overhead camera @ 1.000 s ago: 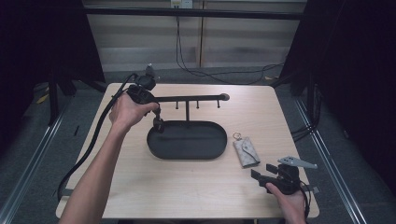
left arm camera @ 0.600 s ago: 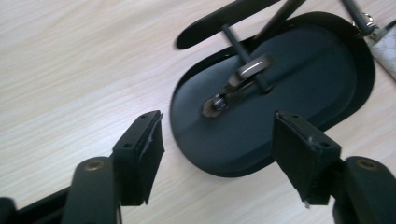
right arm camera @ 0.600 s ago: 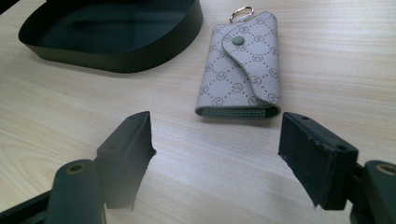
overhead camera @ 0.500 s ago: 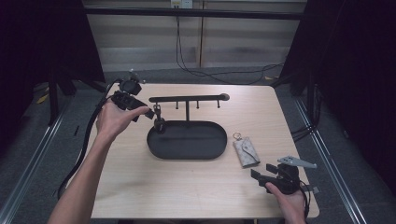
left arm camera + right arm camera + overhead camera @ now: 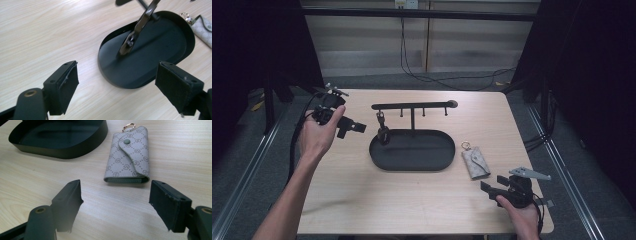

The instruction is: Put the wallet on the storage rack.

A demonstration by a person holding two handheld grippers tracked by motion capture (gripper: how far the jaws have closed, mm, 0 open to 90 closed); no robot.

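Observation:
A black oval tray [image 5: 412, 165] with a T-shaped hanger bar [image 5: 412, 106] stands mid-table. A dark key ring [image 5: 383, 131] hangs from the bar's left hook, its lower end inside the tray [image 5: 175, 57]; the same key ring [image 5: 132, 37] appears close up in the left gripper view. A grey patterned key pouch [image 5: 475, 162] with a gold ring lies flat to the right of the tray, its flap snapped closed [image 5: 128, 155]. My left gripper [image 5: 353, 127] is open, held left of the tray and apart from it. My right gripper [image 5: 495, 184] rests open near the front right, just short of the pouch.
The light wood table [image 5: 362, 200] ends close behind my right hand at the front edge. Black cables [image 5: 294, 150] trail off the left side from my left gripper. Dark curtains and metal rails flank the table.
My left hand has pulled back leftwards from the hanger bar, leaving the key ring hanging on the left hook. The right gripper has stayed where it was.

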